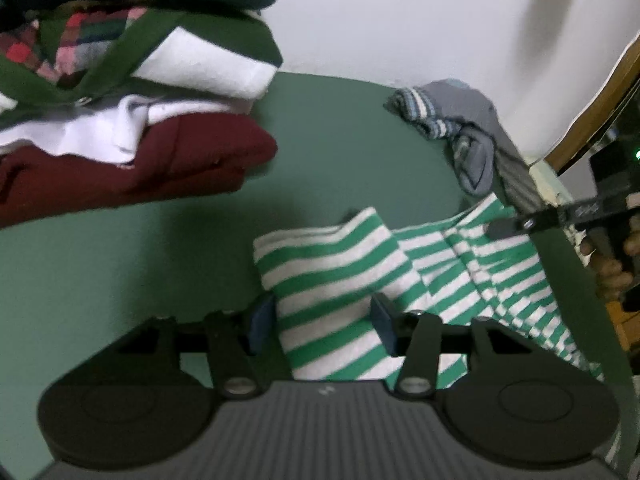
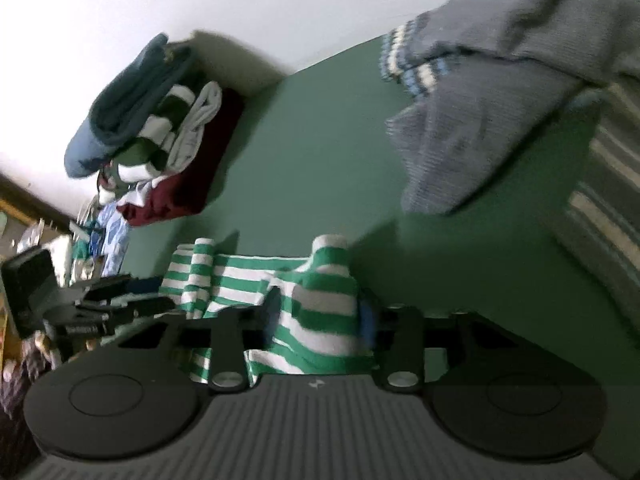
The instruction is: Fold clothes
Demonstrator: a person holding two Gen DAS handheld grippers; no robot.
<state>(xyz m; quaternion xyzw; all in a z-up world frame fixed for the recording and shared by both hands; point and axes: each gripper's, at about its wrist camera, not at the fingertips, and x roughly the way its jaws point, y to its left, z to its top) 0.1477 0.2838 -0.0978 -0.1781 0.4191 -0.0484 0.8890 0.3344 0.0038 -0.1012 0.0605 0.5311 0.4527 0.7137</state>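
Note:
A green and white striped garment [image 1: 360, 276] lies bunched on the green surface [image 1: 160, 248]. My left gripper [image 1: 322, 326] has its jaws set around a fold of it, the cloth filling the gap between the blue pads. My right gripper [image 2: 316, 320] likewise holds a bunched part of the striped garment [image 2: 320, 300] between its jaws. The right gripper also shows at the right edge of the left wrist view [image 1: 520, 226], and the left gripper at the left of the right wrist view [image 2: 120, 300].
A stack of folded clothes [image 1: 132, 128], maroon, white, green and blue, sits at the back left by the white wall; it also shows in the right wrist view [image 2: 160, 152]. A grey knitted garment with striped cuffs [image 1: 460, 120] lies crumpled at the back right [image 2: 480, 120].

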